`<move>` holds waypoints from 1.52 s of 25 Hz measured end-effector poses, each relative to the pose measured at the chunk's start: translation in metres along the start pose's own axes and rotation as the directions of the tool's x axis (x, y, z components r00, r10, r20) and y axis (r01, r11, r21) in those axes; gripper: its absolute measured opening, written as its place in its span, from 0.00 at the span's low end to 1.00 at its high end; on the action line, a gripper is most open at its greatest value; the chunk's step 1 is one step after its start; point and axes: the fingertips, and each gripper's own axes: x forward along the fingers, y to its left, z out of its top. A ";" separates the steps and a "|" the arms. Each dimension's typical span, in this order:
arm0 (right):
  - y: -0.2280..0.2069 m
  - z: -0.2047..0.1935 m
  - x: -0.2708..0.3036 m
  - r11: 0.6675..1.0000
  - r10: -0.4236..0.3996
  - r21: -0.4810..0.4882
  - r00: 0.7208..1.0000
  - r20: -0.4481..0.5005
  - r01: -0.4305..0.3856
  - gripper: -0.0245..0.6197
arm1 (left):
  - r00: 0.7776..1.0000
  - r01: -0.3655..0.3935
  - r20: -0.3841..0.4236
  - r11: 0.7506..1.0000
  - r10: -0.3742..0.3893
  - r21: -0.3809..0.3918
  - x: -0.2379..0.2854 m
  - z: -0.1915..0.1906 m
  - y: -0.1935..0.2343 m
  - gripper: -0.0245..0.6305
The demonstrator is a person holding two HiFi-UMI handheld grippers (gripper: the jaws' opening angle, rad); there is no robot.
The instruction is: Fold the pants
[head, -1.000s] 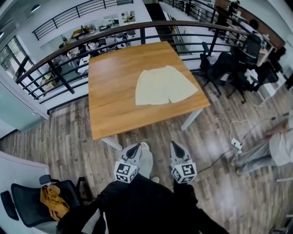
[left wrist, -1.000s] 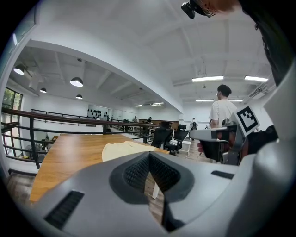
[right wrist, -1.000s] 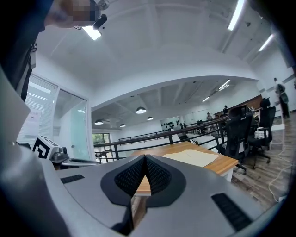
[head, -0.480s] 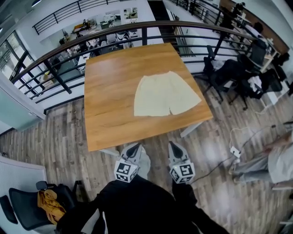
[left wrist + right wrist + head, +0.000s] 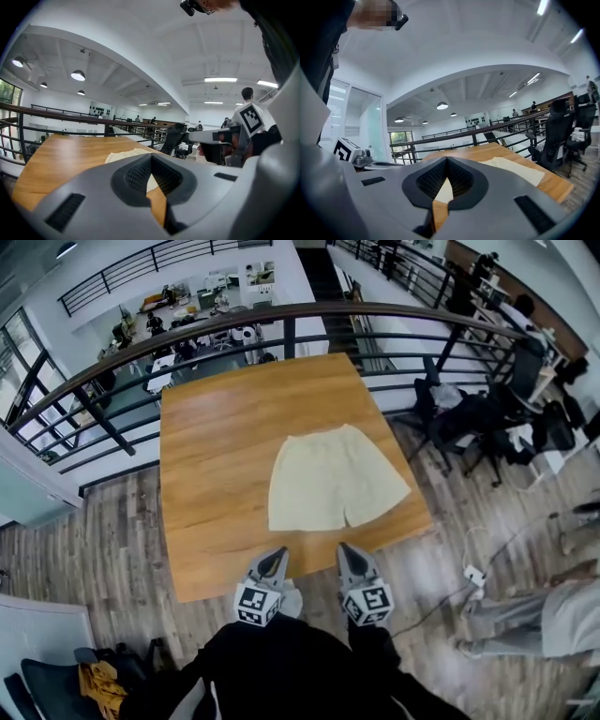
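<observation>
A pair of pale yellow shorts (image 5: 333,477) lies flat on the wooden table (image 5: 216,456), its legs toward the table's near edge. My left gripper (image 5: 274,561) and right gripper (image 5: 347,554) are side by side at the near edge, short of the shorts, both shut and empty. In the left gripper view the shorts (image 5: 125,154) show just beyond the closed jaws, with the right gripper (image 5: 220,137) to the right. The right gripper view has the shorts (image 5: 513,167) lying ahead to the right on the table (image 5: 555,185).
A black railing (image 5: 281,320) runs round the table's far side. Office chairs (image 5: 469,418) stand to the right of the table. A white power strip (image 5: 472,575) and cable lie on the wood floor at right, near a person (image 5: 553,610). A chair with an orange cloth (image 5: 103,681) is at lower left.
Both grippers and the view have advanced toward the table. Its near edge, well ahead a second ago, now sits right at the gripper tips. Jaws stayed shut.
</observation>
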 end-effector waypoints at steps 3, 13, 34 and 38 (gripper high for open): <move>-0.009 0.010 0.032 1.000 -0.009 -0.015 1.000 -0.029 0.008 0.04 | 1.000 0.000 -0.004 1.000 0.000 -0.017 0.022 0.010 0.023 0.03; -0.017 0.025 0.127 0.999 0.002 -0.049 0.995 -0.103 -0.008 0.04 | 0.999 -0.001 -0.038 0.997 -0.002 -0.073 0.071 0.018 0.085 0.03; -0.027 -0.042 0.211 0.991 0.132 0.022 0.961 -0.244 -0.130 0.04 | 0.977 -0.105 -0.196 0.991 0.087 -0.082 0.139 -0.013 0.148 0.03; -0.017 -0.053 0.219 0.987 0.159 0.038 0.945 -0.285 -0.155 0.04 | 0.966 -0.136 -0.232 0.987 0.113 -0.086 0.149 -0.020 0.168 0.03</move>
